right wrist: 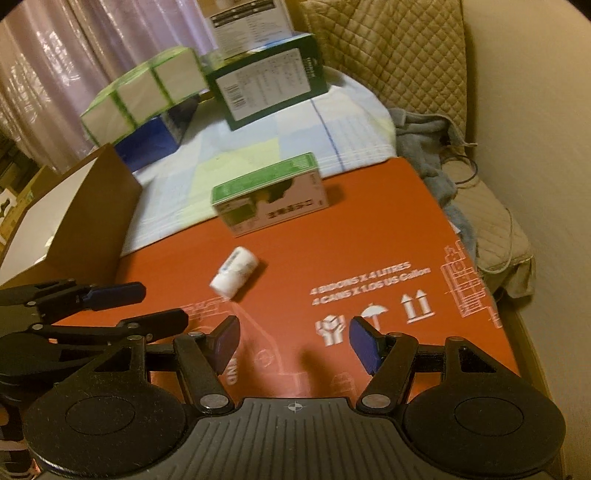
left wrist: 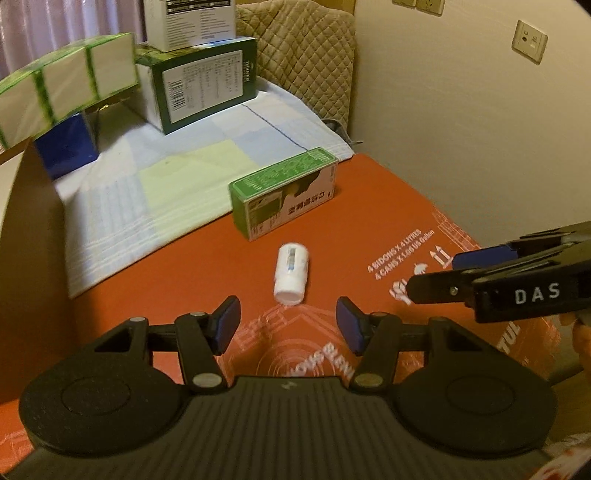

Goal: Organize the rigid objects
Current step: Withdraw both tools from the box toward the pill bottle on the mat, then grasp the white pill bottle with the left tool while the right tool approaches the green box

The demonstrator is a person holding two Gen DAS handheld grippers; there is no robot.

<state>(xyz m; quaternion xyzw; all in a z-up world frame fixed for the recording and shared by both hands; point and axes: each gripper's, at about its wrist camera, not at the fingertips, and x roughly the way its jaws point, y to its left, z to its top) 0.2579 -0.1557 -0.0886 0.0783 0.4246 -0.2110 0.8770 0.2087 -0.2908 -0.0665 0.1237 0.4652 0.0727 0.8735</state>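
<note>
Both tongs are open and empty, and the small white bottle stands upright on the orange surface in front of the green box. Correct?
Not quite. The white bottle lies on its side, as the left wrist view shows. The rest holds: left tongs and right tongs open and empty, green box behind it.

White bottle (left wrist: 291,273); green-white box (left wrist: 284,192); orange board (left wrist: 369,206).

The white bottle (right wrist: 233,272) label is blurred unreadable; the topmost box (left wrist: 190,22) is cut off above
</note>
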